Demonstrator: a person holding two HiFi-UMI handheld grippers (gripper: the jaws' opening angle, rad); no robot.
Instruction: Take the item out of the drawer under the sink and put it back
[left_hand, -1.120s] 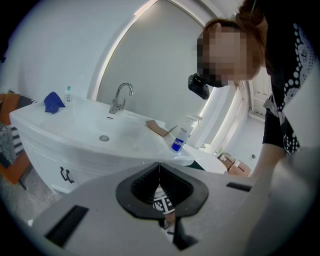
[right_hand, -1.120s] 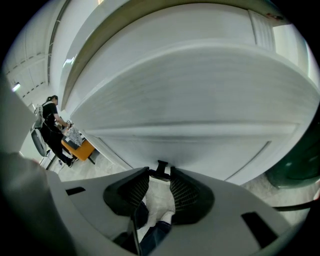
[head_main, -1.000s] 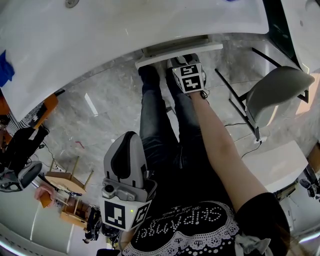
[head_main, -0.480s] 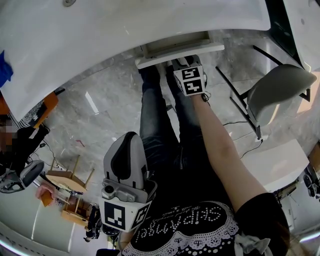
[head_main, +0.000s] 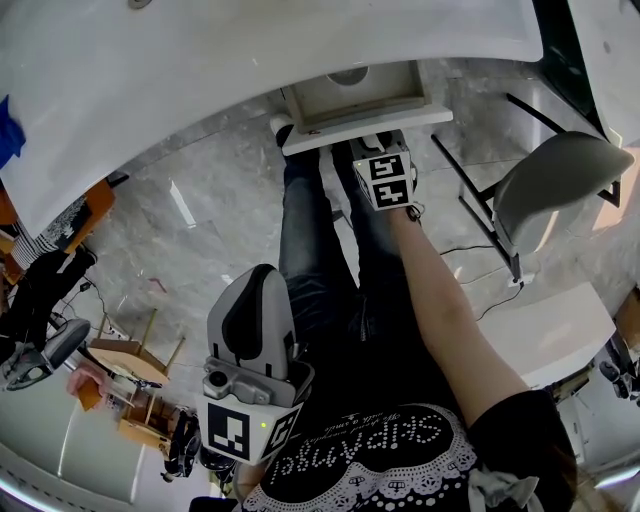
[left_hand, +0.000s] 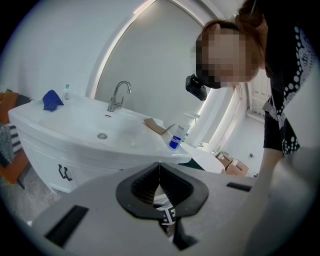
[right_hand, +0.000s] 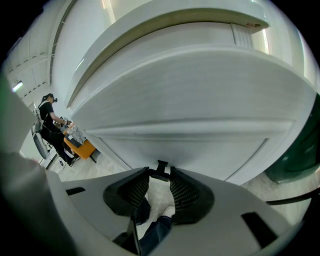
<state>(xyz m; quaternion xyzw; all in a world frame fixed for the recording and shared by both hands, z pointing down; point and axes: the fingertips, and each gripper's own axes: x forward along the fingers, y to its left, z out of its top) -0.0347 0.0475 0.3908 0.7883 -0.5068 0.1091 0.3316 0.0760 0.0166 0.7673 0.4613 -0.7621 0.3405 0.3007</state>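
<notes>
While the left gripper (head_main: 256, 285) hangs by the person's body with its jaws pressed together on nothing, the right gripper (head_main: 374, 141) reaches to the front edge of the drawer (head_main: 345, 101) under the sink (head_main: 250, 60), its jaws narrowed onto the small black handle (right_hand: 161, 170). The drawer stands partway out, its rear hidden beneath the sink's rim, and a pale rounded item (head_main: 350, 76), too dim to identify, shows at the back edge of the open part. Bare floor (head_main: 200, 220) lies left of the person's legs; a grey chair (head_main: 555, 180) stands near on the right.
</notes>
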